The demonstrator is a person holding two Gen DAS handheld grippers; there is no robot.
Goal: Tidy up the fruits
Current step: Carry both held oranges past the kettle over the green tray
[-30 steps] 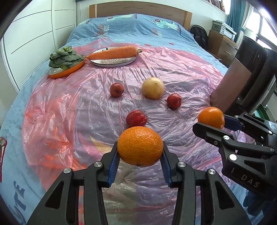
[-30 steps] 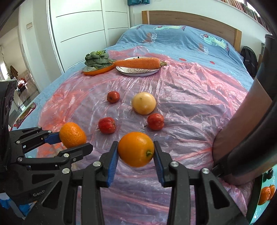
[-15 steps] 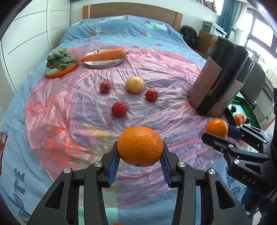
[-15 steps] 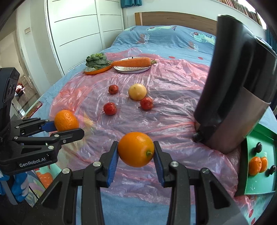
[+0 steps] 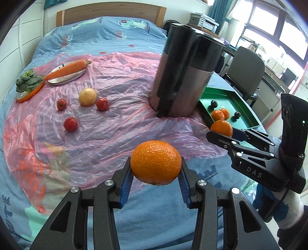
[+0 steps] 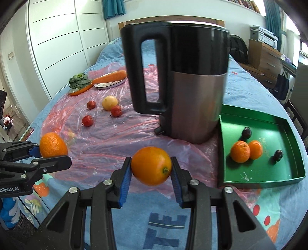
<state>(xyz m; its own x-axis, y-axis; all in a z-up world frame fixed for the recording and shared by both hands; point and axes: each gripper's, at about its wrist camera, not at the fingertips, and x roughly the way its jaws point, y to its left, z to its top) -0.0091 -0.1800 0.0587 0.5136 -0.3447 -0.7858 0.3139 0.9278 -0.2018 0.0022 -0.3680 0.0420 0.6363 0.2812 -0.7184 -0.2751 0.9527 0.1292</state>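
Two oranges ride in your tongs, the left tongs (image 5: 156,174) clamped on a bumpy orange (image 5: 156,162), the right tongs (image 6: 151,177) on a smooth orange (image 6: 151,165), both above the bed (image 6: 165,227) near the green tray (image 6: 256,179), presumably their destination.

The sheet (image 5: 119,130) is thin, crinkled, glossy pink plastic over a matt cloth bedspread (image 5: 107,34). The kettle (image 6: 194,80) has brushed metal below glossy black plastic. The tray (image 6: 288,180) is shiny green; the headboard (image 5: 107,11) is wood.
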